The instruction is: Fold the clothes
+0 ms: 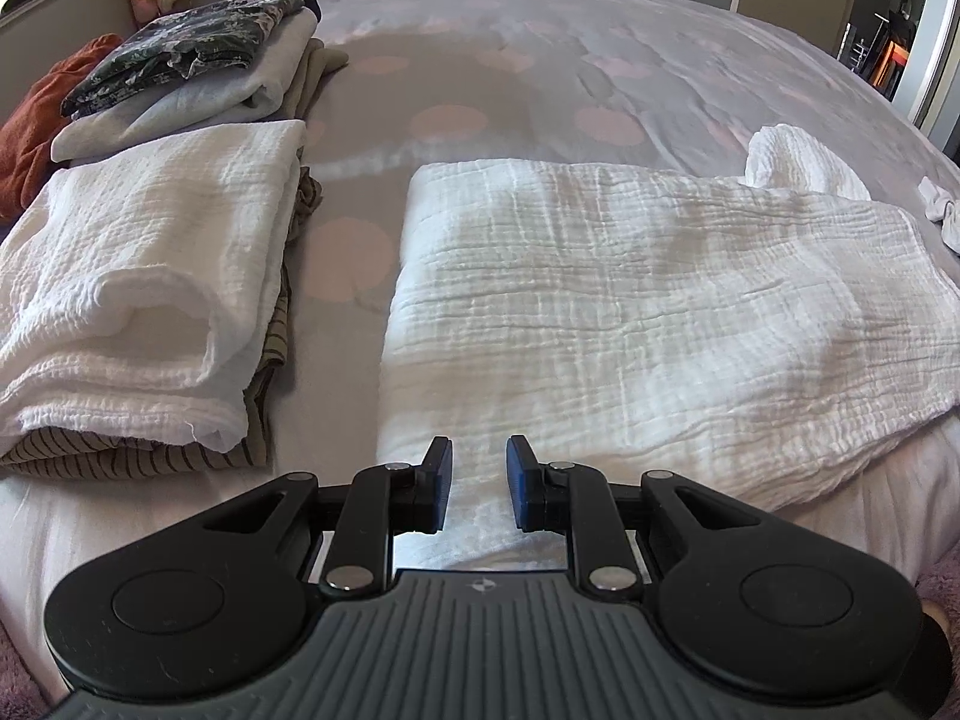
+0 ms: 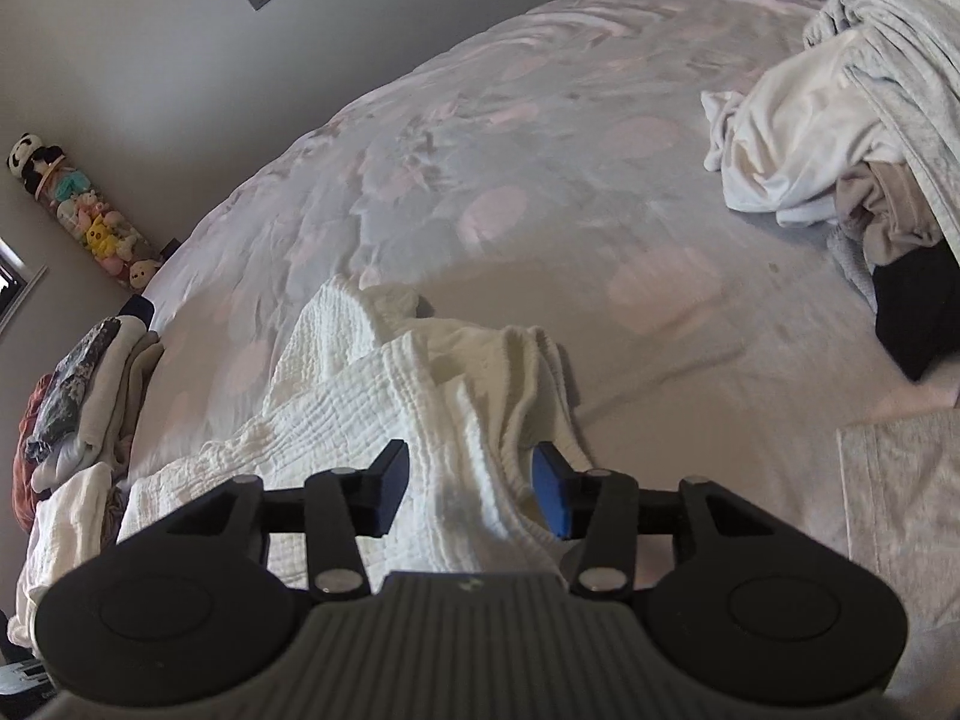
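A white crinkled muslin cloth (image 1: 630, 300) lies partly folded on the bed, its right end bunched up. My left gripper (image 1: 479, 483) is open, with the cloth's near edge lying between and under its blue pads. In the right wrist view the same cloth (image 2: 384, 396) runs toward the camera, rumpled at its far end. My right gripper (image 2: 471, 495) is open wide, with a fold of the cloth passing between its fingers; neither pad presses on it.
Folded white cloth on striped garments (image 1: 138, 300) lies left, with a stack of folded clothes (image 1: 198, 72) and a rust-coloured garment (image 1: 36, 114) behind. A heap of unfolded laundry (image 2: 840, 132) sits at the bed's right. A grey garment (image 2: 900, 510) lies near right. Plush toys (image 2: 96, 228) hang on the wall.
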`<state>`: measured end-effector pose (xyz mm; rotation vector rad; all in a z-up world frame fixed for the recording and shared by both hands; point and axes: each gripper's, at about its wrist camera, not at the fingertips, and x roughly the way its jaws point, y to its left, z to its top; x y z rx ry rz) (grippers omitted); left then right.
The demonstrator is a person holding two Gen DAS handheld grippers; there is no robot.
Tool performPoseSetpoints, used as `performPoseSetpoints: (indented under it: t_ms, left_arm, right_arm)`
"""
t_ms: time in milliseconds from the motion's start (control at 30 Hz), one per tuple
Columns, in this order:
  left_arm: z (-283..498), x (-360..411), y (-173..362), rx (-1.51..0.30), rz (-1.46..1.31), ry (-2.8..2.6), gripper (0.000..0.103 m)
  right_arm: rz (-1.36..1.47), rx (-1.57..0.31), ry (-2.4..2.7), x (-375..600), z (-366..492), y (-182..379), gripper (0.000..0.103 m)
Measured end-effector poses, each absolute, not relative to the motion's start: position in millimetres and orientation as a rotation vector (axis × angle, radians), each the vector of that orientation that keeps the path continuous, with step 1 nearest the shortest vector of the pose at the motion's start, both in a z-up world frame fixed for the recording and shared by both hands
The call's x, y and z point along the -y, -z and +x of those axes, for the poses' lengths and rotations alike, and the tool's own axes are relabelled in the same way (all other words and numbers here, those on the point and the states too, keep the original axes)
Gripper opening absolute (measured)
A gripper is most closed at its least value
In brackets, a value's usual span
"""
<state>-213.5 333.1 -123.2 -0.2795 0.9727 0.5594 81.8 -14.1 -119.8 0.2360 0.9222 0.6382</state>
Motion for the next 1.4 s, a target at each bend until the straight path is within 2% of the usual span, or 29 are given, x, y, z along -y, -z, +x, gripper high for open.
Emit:
performPoseSetpoints:
  t_ms: [300,500,567,667,867,967,1267,1333,1367,1400]
  left_arm:
    - [-200.8,-334.5,106.7,-0.937,-0.244,-0.531,0.018]
    - [-151.6,-328.9,91.9,-0.941,-0.156,-0.407,0.019]
    - [-130.4,-325.4,89.4,-0.944,-0.123,-0.351,0.02]
    - [-97.5,-319.2,88.6,-0.939,-0.082,-0.261,0.028]
    - [-26.7,-302.7,101.8,-0.918,-0.015,-0.074,0.033]
    - [0.4,-292.4,112.4,-0.917,0.036,-0.002,0.04]
    - [43.3,-275.7,143.0,-0.927,0.121,0.129,0.041]
    - [47.5,-271.8,145.7,-0.918,0.118,0.16,0.041]
    - [49.0,-268.3,146.2,-0.913,0.119,0.185,0.041]
    - [51.1,-263.9,147.4,-0.912,0.129,0.204,0.041]
  right_arm:
    - [0.13,-0.857,-0.76,-15.2,79.7,103.4,0.048]
    - [0.033,-0.873,-0.842,-40.2,97.0,94.2,0.044]
    - [-0.008,-0.879,-0.881,-49.3,106.9,93.4,0.044]
    - [-0.061,-0.889,-0.934,-62.9,123.5,92.8,0.044]
    - [-0.126,-0.899,-1.025,-96.0,163.6,94.4,0.044]
    - [-0.182,-0.887,-1.053,-118.6,178.5,96.0,0.044]
    - [-0.19,-0.92,-1.105,-162.5,211.0,115.7,0.043]
    - [-0.167,-0.937,-1.124,-169.3,216.1,119.9,0.041]
    - [-0.149,-0.947,-1.14,-171.7,217.8,121.5,0.035]
    - [-0.138,-0.956,-1.156,-173.0,218.6,122.5,0.023]
